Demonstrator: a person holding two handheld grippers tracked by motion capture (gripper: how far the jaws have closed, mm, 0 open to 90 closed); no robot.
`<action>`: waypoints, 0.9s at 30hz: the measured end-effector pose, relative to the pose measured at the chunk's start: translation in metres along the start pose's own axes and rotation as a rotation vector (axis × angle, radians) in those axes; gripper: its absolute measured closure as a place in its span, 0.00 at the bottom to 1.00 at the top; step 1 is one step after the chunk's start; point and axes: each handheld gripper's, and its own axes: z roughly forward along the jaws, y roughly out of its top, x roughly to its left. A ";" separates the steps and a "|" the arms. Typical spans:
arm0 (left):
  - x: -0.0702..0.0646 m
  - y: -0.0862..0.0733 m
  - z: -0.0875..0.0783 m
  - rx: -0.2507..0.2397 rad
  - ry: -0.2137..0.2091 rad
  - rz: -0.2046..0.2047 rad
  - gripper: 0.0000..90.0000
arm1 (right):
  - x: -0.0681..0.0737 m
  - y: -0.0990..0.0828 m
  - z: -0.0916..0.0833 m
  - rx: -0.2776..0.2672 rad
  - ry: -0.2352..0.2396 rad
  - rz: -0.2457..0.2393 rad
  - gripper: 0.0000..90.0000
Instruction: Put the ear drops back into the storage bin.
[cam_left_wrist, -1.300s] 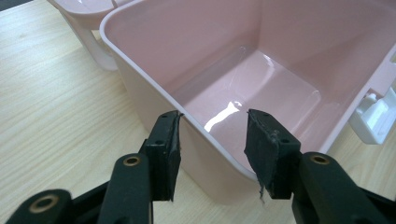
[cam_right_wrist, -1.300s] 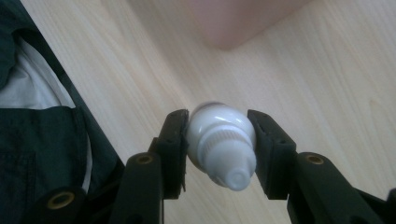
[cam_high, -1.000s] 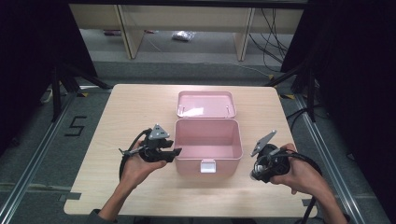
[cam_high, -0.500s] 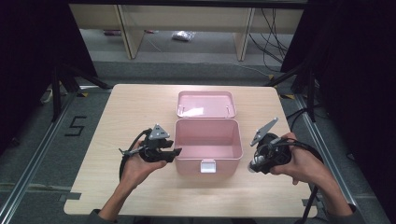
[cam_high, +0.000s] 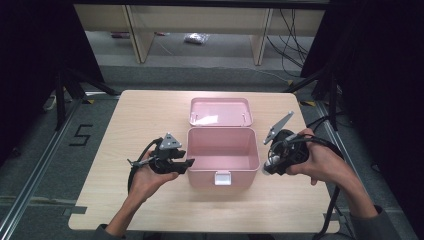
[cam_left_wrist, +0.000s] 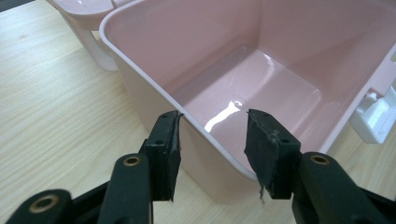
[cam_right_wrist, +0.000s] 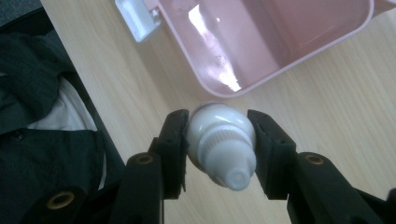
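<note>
Right gripper (cam_right_wrist: 218, 140) clasping white bottle (cam_right_wrist: 222, 142), pink box (cam_high: 222, 150) empty

One pink box (cam_high: 222, 155), one white bottle (cam_right_wrist: 222, 140), two hand-held grippers.

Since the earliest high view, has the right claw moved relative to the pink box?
Yes. The right claw, shut on a white bottle, rose alongside the pink box.

white bottle (cam_right_wrist: 222, 144): small, ribbed cap, tilted, off the table | pink box (cam_high: 223, 150): open, empty, mid-table
</note>
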 end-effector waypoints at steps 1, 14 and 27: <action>0.000 0.000 0.000 0.000 0.000 0.000 0.61 | 0.000 0.002 -0.001 0.001 -0.002 0.009 0.67; 0.000 0.000 0.000 -0.001 -0.001 0.002 0.61 | -0.005 0.029 0.004 0.000 0.012 -0.005 0.67; 0.000 0.000 0.000 -0.001 0.000 0.003 0.61 | -0.013 0.052 0.021 0.033 0.024 -0.002 0.67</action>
